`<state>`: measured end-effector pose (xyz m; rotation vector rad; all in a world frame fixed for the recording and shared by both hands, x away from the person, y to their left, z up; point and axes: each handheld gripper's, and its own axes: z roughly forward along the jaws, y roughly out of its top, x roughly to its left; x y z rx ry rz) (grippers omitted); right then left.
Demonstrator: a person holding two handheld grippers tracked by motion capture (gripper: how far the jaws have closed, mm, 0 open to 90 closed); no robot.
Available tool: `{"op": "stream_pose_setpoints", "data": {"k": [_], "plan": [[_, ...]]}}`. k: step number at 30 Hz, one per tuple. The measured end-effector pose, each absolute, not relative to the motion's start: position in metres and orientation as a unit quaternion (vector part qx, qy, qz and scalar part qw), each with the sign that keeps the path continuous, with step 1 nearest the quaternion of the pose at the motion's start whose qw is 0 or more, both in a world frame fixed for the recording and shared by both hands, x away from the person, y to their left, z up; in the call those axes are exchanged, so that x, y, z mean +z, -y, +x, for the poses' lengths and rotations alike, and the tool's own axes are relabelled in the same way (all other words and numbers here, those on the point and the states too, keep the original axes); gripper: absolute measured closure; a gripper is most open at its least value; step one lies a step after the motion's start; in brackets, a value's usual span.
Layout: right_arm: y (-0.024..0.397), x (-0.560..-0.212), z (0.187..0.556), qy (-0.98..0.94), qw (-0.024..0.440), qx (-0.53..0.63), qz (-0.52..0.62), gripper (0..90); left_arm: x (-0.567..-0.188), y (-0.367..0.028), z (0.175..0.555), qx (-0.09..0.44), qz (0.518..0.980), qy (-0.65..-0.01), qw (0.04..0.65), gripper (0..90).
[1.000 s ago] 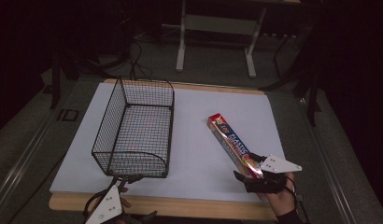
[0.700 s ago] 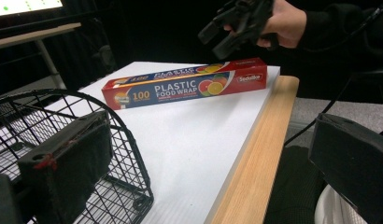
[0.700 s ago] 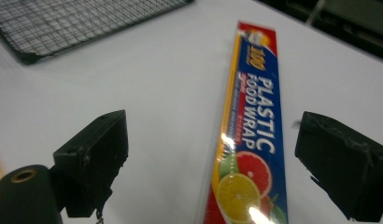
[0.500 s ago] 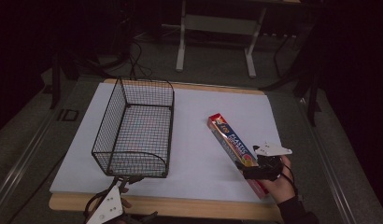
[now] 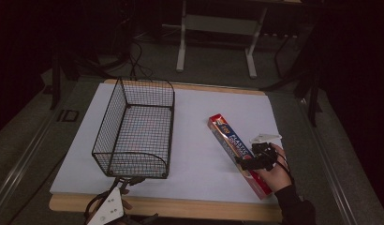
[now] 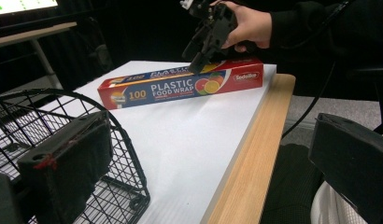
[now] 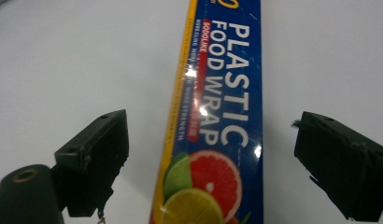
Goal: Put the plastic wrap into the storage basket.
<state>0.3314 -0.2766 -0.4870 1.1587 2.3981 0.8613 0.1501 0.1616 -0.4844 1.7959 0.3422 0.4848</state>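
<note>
A long red and blue box of plastic food wrap (image 5: 229,141) lies at an angle on the white sheet, right of centre. My right gripper (image 5: 243,164) hangs over the box's near half, held by a hand. In the right gripper view the box (image 7: 227,70) runs between the two jaws. These have just been opening and stand wide apart, off its sides, so my right gripper (image 7: 217,154) is open. My left gripper (image 5: 122,187) is at the front table edge, just in front of the wire basket (image 5: 134,131). Its jaws stand open around nothing (image 6: 208,140).
The black wire basket (image 6: 40,109) stands left of centre with nothing in it. The white sheet (image 5: 199,159) covers a wooden table whose bare front edge (image 5: 180,208) shows. Beyond the table are a dark floor, cables and a metal stand (image 5: 218,28).
The right hand has moved its gripper up along the box, away from the box's near end toward its middle. The left gripper has stayed put.
</note>
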Motion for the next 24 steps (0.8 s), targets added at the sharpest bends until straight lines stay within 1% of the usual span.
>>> {"op": "stream_pose_setpoints", "data": {"k": [2,9,10,15,18,24], "plan": [[0.277,-0.488,0.337,-0.845,0.158,0.295,0.416,13.6,-0.484,-0.162,0.15,0.207,0.77,-0.147,0.585,0.2],[0.274,-0.489,0.353,-0.849,0.139,0.274,0.43,13.2,-0.485,-0.161,0.15,0.207,0.771,-0.146,0.584,0.2],[0.273,-0.49,0.357,-0.854,0.132,0.261,0.431,11.7,-0.485,-0.161,0.15,0.208,0.771,-0.147,0.583,0.2],[0.269,-0.491,0.363,-0.856,0.127,0.229,0.446,14.0,-0.485,-0.161,0.15,0.204,0.771,-0.148,0.584,0.2],[0.267,-0.492,0.368,-0.857,0.112,0.213,0.456,14.3,-0.485,-0.161,0.15,0.205,0.772,-0.147,0.584,0.2],[0.261,-0.492,0.376,-0.867,0.097,0.18,0.454,14.3,-0.484,-0.161,0.15,0.203,0.771,-0.146,0.585,0.2]]}}
